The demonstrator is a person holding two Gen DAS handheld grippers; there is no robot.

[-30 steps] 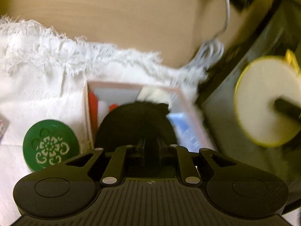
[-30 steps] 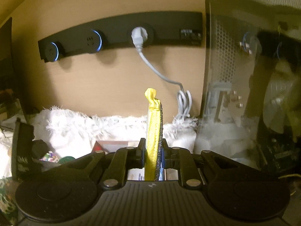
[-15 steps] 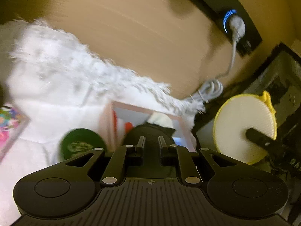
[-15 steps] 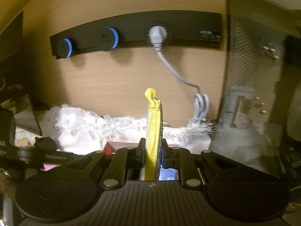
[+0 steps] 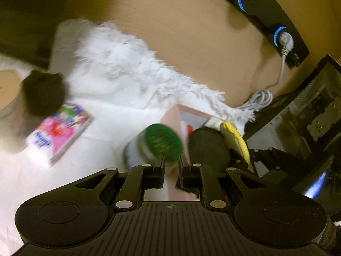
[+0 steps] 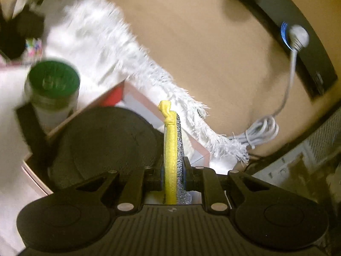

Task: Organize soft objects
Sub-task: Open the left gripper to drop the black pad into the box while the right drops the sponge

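— Right gripper (image 6: 173, 166)?
— Jaws clamped tight on a yellow scrub pad (image 6: 169, 149). Held edge-on at frame centre, silver glitter face to the right, knotted loop on top.
— And under it?
— An open pink box (image 6: 139, 95) on a white fringed cloth (image 6: 102, 49). Inside, left of centre, a round black pad (image 6: 102, 140) filling much of the box. Yellow pad over the box's right part; whether touching anything inside, cannot tell.
— Left gripper (image 5: 171, 166)?
— Jaws narrowly apart, nothing between them. Low centre of its own view, pointed toward a green-lidded jar (image 5: 163, 141), blurred, just left of the box.
— Same yellow pad in that view too?
— Yes, right of centre, just beside the black pad.
— Anything else on the cloth?
— A pink picture booklet (image 5: 59, 132) at left, flat. Above it a dark lump, too blurred to name.
— Background?
— Wooden panel (image 5: 191, 32) behind the cloth. Black power strip (image 5: 266, 15) at upper right with blue-ringed sockets and a white plug (image 5: 285, 40). Coiled cable (image 5: 260, 98) by the fringe's right end.
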